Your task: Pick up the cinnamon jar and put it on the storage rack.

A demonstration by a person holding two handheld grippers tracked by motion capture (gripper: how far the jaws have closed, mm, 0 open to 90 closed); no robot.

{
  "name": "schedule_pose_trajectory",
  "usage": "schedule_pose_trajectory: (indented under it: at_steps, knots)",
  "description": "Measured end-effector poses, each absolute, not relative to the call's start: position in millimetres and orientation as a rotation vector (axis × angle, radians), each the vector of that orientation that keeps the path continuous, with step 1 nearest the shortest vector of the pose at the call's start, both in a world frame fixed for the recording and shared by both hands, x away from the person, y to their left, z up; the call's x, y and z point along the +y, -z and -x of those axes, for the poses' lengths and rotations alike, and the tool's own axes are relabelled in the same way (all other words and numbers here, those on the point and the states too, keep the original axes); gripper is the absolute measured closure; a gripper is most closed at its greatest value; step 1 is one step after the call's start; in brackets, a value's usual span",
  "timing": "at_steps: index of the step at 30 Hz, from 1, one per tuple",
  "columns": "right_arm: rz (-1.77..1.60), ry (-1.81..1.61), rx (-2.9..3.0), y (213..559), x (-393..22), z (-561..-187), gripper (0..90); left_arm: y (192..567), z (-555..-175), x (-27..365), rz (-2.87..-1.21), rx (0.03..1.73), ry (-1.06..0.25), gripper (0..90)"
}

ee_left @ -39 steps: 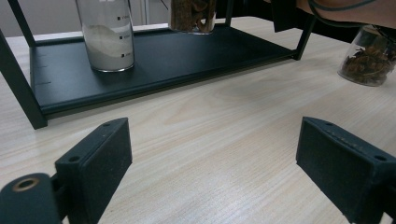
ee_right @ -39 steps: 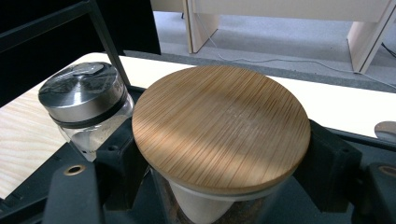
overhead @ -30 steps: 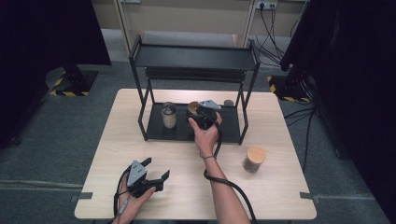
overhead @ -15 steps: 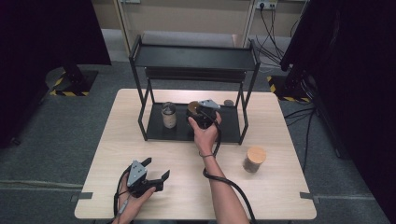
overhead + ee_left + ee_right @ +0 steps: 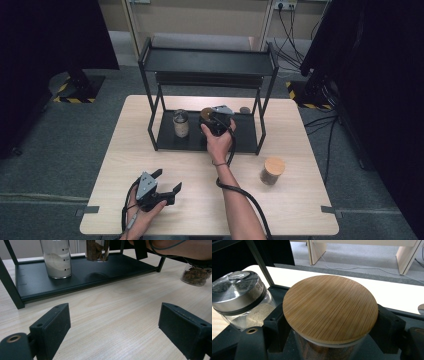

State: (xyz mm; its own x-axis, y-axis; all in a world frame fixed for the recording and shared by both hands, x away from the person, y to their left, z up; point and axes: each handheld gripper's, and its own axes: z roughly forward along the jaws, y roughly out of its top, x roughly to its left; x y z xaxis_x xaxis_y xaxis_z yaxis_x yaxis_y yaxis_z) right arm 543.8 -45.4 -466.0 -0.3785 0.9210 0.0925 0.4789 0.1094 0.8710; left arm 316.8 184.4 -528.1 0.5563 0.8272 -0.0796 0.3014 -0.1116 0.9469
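My right gripper (image 5: pixel 215 120) is shut on a glass jar with a round wooden lid (image 5: pixel 330 306) and brown contents (image 5: pixel 97 250). It holds the jar over the lower shelf (image 5: pixel 82 275) of a black metal rack (image 5: pixel 207 62). I cannot tell whether the jar's base touches the shelf. Both pads (image 5: pixel 275 322) press the glass just under the lid. To its left on the same shelf stands a jar of pale powder with a metal lid (image 5: pixel 239 295) (image 5: pixel 180 122). My left gripper (image 5: pixel 167 179) rests low on the table near the front left, open, with nothing between its jaws (image 5: pixel 115 317).
A second wooden-lidded jar (image 5: pixel 272 170) with brown contents (image 5: pixel 196 276) stands on the table right of the rack. A small round object (image 5: pixel 244 110) sits at the shelf's back right. The rack's uprights and top shelf frame the lower shelf. Bare tabletop (image 5: pixel 200 200) lies between the grippers.
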Motion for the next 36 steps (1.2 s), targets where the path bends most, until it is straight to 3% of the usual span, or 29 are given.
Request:
schedule_pose_trajectory:
  at_steps: [36]
  knots:
    - [-1.355, -1.151, 1.934, 484, -38, -550, 26.1, 528, -317, 184, -1.681, 0.953, -0.591, 10.1]
